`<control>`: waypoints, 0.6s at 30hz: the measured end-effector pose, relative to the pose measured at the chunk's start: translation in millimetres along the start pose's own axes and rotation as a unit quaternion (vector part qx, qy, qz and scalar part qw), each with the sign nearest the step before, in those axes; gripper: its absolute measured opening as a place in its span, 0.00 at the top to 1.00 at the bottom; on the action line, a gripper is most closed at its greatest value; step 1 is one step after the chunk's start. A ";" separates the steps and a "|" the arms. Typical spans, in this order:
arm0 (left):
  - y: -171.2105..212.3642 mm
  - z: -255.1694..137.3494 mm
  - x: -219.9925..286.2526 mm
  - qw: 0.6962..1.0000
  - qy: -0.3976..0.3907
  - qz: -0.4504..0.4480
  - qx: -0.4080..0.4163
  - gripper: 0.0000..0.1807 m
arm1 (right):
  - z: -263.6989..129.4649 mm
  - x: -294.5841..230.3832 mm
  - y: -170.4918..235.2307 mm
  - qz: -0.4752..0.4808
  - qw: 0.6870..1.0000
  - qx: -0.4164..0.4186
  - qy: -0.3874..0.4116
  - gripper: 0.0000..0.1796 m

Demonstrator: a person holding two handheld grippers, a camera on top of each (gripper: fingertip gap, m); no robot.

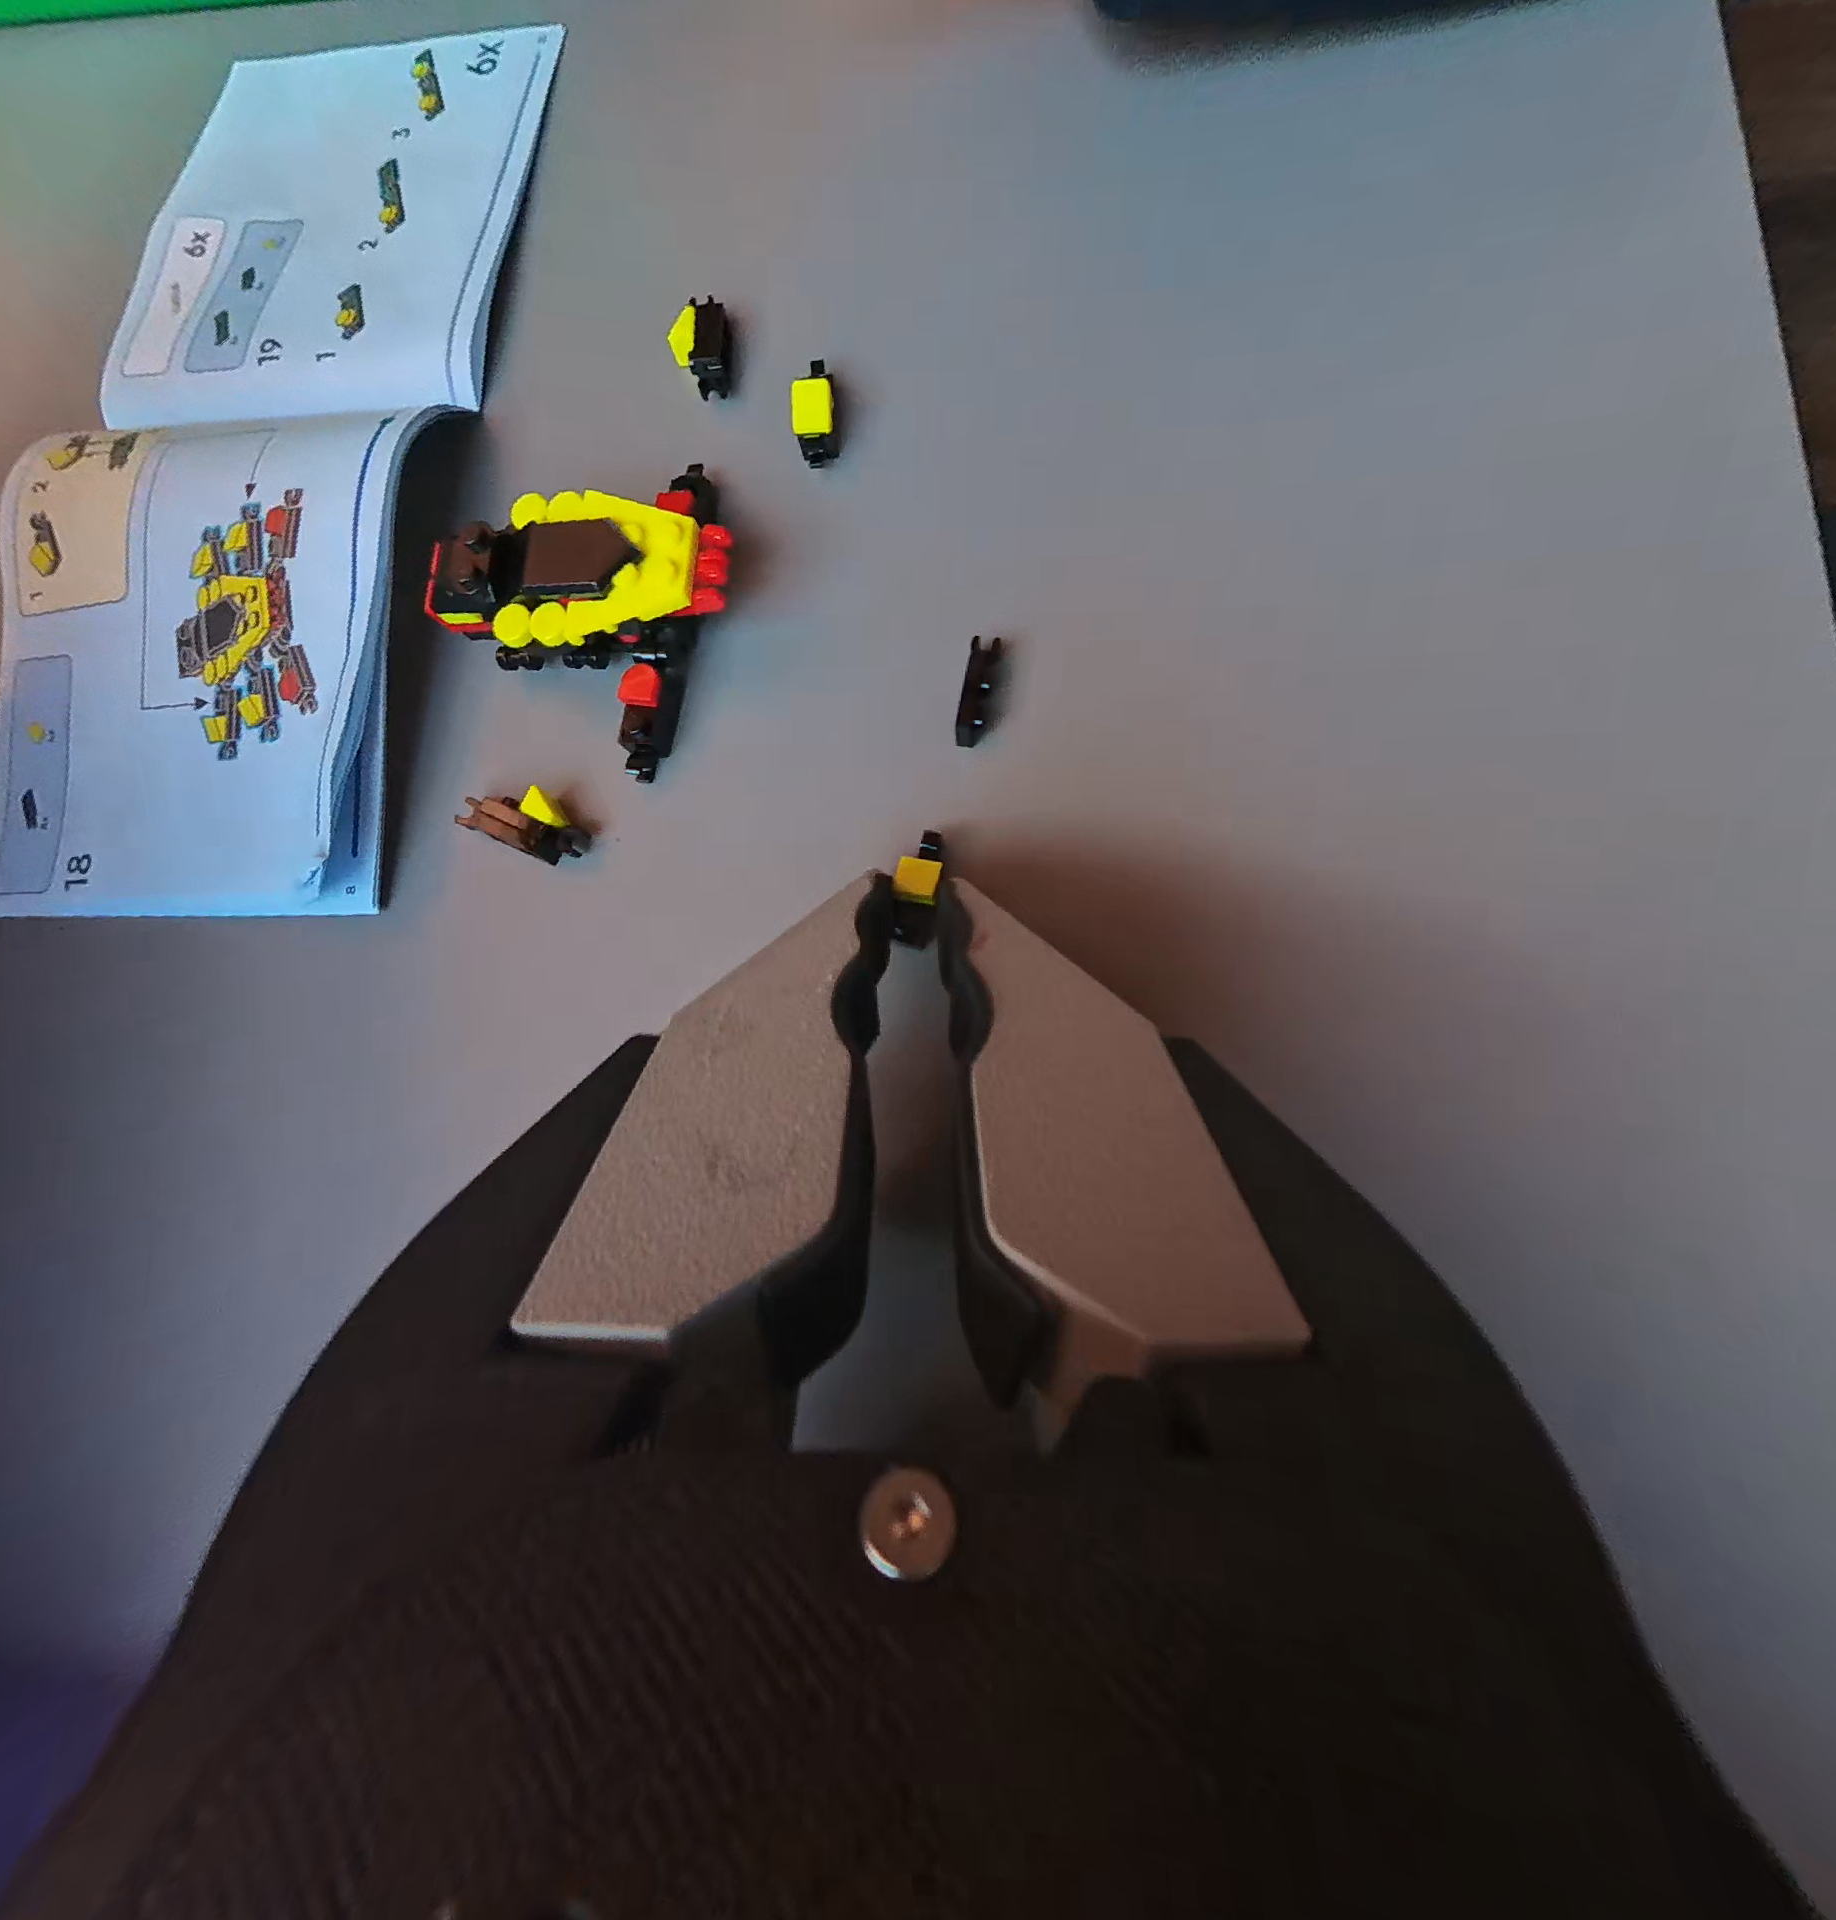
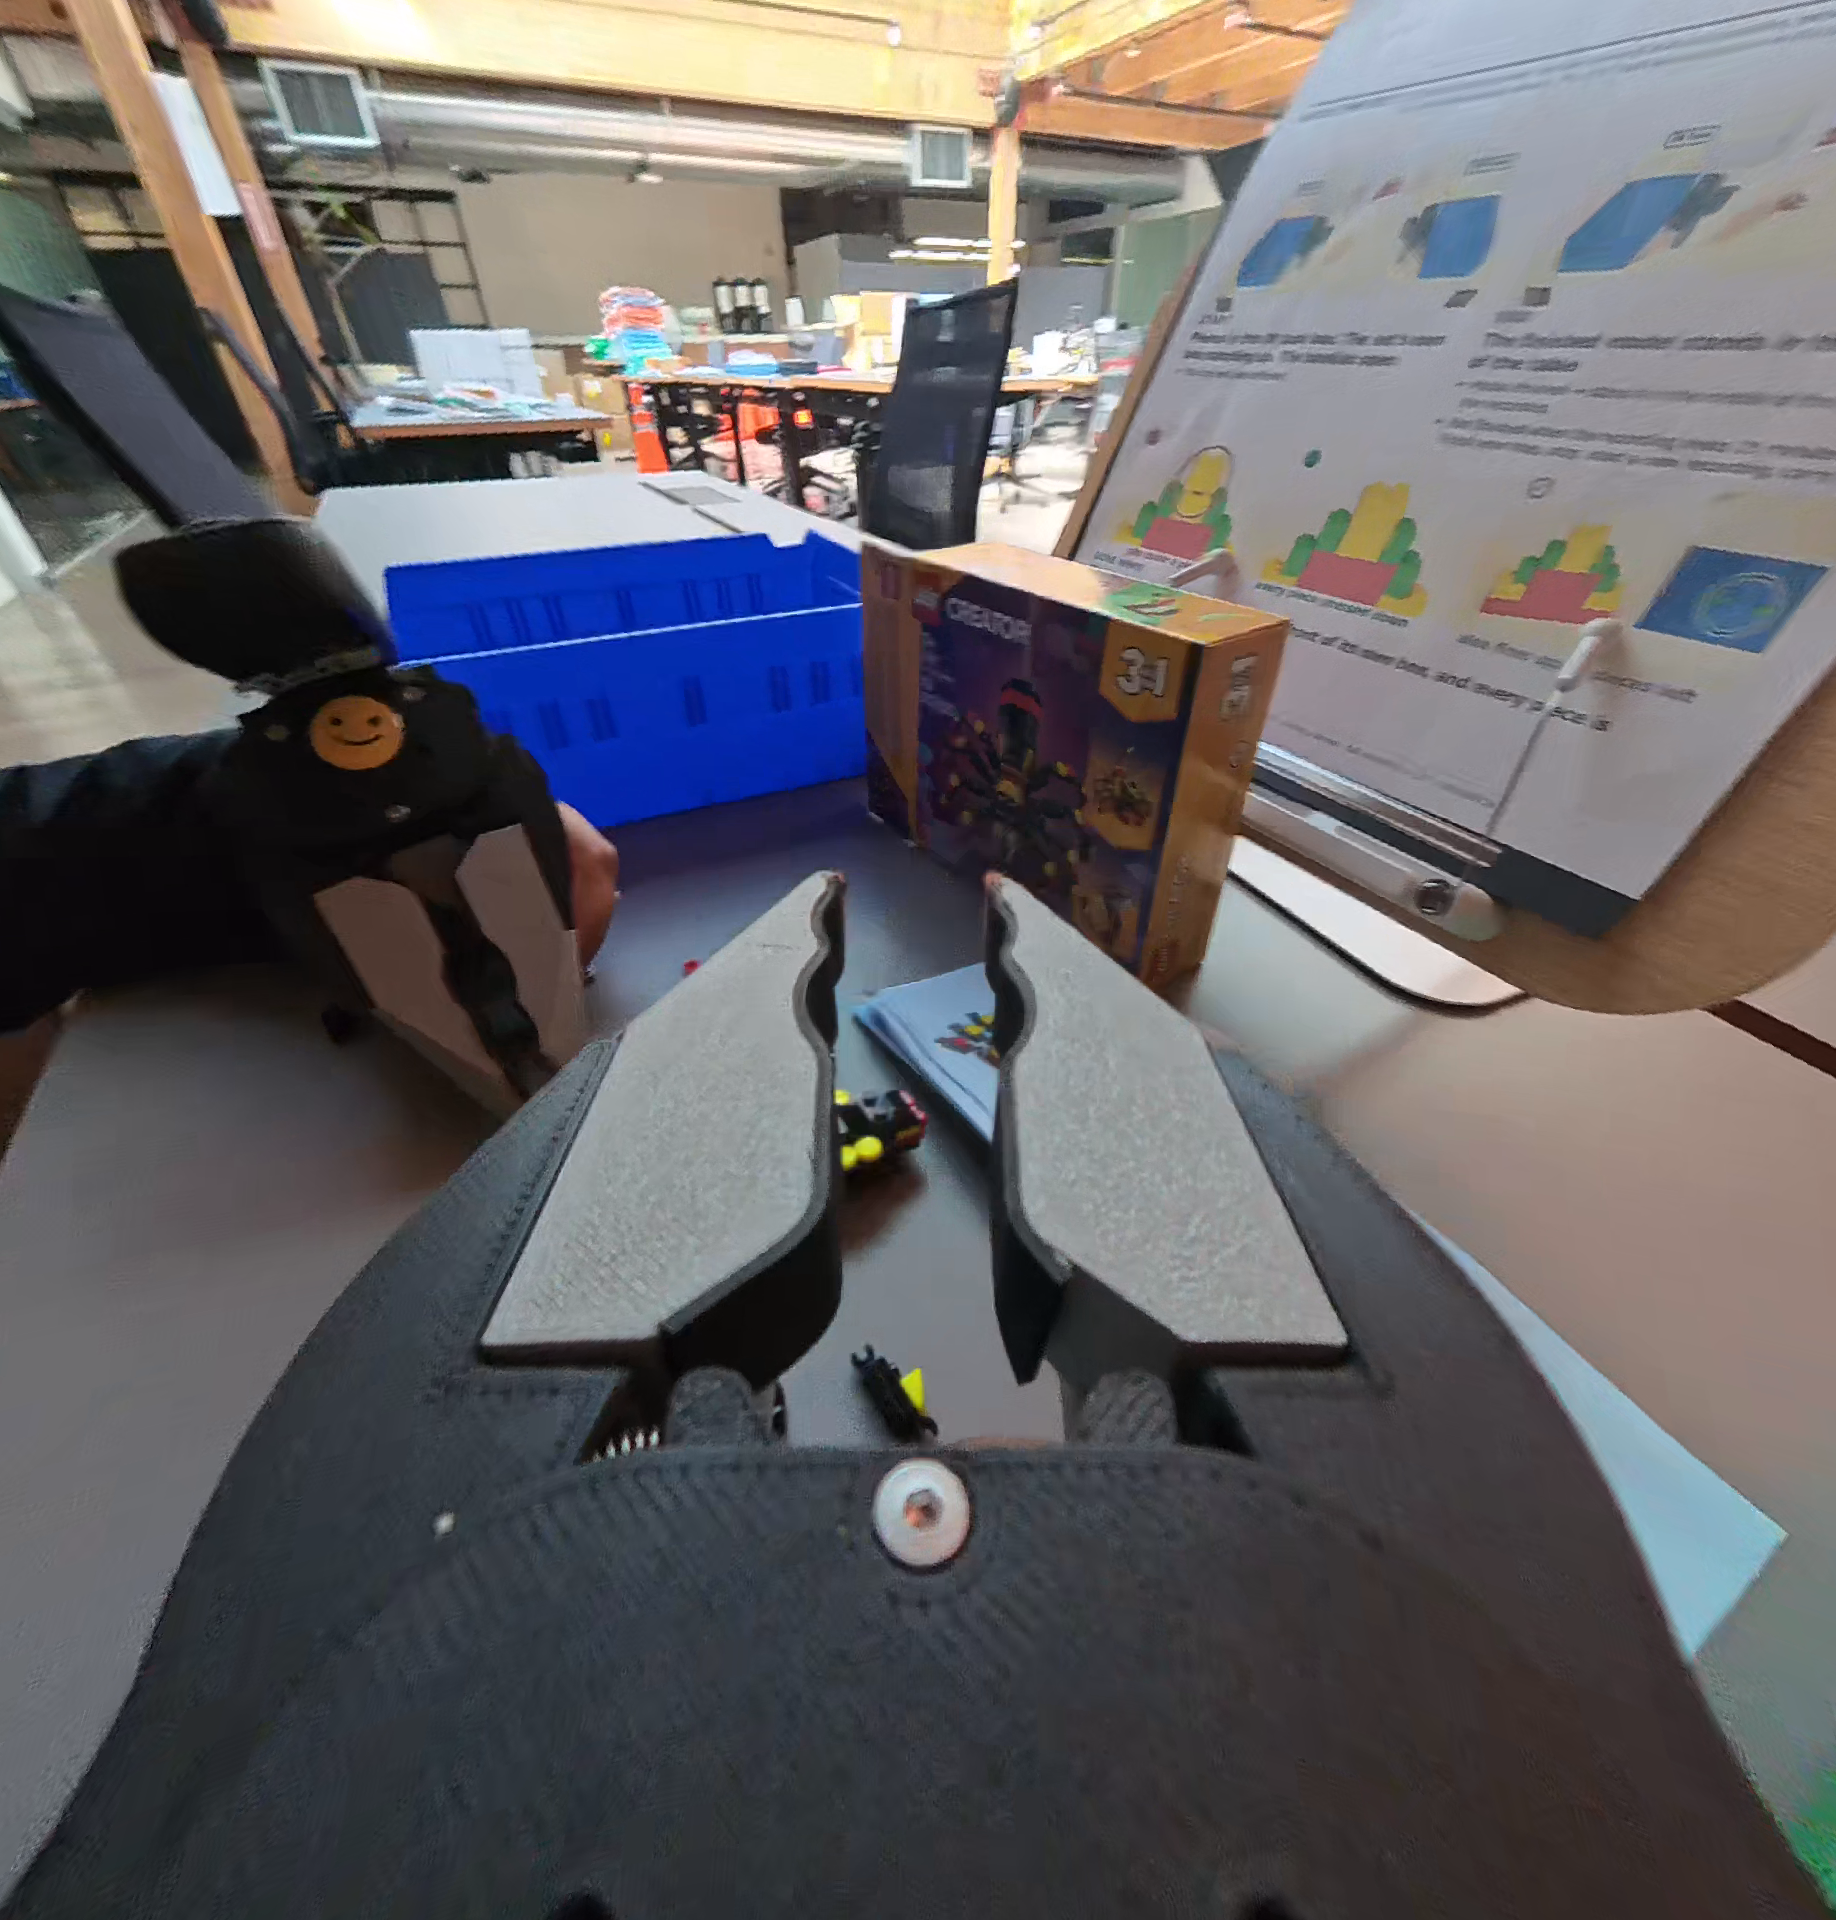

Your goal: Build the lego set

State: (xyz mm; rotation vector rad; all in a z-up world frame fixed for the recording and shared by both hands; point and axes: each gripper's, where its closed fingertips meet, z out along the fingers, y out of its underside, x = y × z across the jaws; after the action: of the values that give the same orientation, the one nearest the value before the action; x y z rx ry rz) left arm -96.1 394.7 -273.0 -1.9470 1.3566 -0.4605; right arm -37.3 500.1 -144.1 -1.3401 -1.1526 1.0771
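A: What does the left gripper [image 1: 916, 902] have?

B: Its fingers are pinched on a small yellow-and-black leg piece [image 1: 916, 878] at frame centre, over the grey table [image 1: 1309, 520].

A: And the model?

B: The yellow, black and red lego body [image 1: 581, 582] lies left of centre, just beside the open instruction booklet [image 1: 218, 623]. Three similar legs and a black clip piece [image 1: 979, 691] lie near it.

A: The right gripper [image 2: 914, 904]?

B: Fingers apart, holding nothing, above the table in front of the lego box [image 2: 1059, 748].
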 end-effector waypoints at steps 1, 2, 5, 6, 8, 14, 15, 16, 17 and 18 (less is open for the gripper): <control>0.2 0.0 -1.3 1.000 0.000 -0.006 0.000 0.97 | 2.2 -11.1 2.6 -0.005 0.999 -0.013 -0.030 0.86; 0.3 -0.1 -2.3 1.000 0.000 -0.012 -0.001 0.97 | 4.2 -24.1 5.7 -0.012 0.998 -0.026 -0.064 0.86; -0.4 -0.7 -4.4 1.000 -0.003 -0.019 0.003 0.97 | 8.6 -66.0 25.9 -0.046 0.982 -0.084 -0.161 0.87; -0.9 -1.3 -5.0 1.000 -0.005 -0.020 0.005 0.97 | 9.5 -78.3 36.3 -0.059 0.974 -0.110 -0.187 0.88; -2.0 -2.4 -5.7 1.000 -0.004 -0.025 0.010 0.97 | 11.6 -96.1 58.4 -0.092 0.959 -0.159 -0.218 0.89; -5.1 -4.4 -6.0 0.999 -0.001 -0.029 0.023 0.97 | 13.1 -110.4 102.6 -0.130 0.926 -0.260 -0.240 0.90; -5.9 -4.4 -5.8 0.999 -0.002 -0.026 0.024 0.97 | 13.2 -111.4 105.4 -0.133 0.924 -0.266 -0.241 0.90; -6.9 -4.4 -5.2 0.999 -0.002 -0.022 0.026 0.97 | 13.3 -112.6 107.6 -0.135 0.922 -0.270 -0.243 0.90; -8.2 -4.3 -4.1 0.999 -0.002 -0.017 0.029 0.97 | 13.3 -113.7 110.2 -0.136 0.920 -0.276 -0.244 0.90; -9.8 -4.1 -2.9 0.999 -0.002 -0.010 0.032 0.97 | 13.3 -114.4 113.3 -0.138 0.917 -0.283 -0.245 0.90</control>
State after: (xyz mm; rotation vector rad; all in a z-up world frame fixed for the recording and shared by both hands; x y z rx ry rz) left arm -93.3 397.9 -262.9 -1.9097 1.3052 -0.5035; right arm -57.9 386.4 -257.1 -1.3022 -2.0845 0.9244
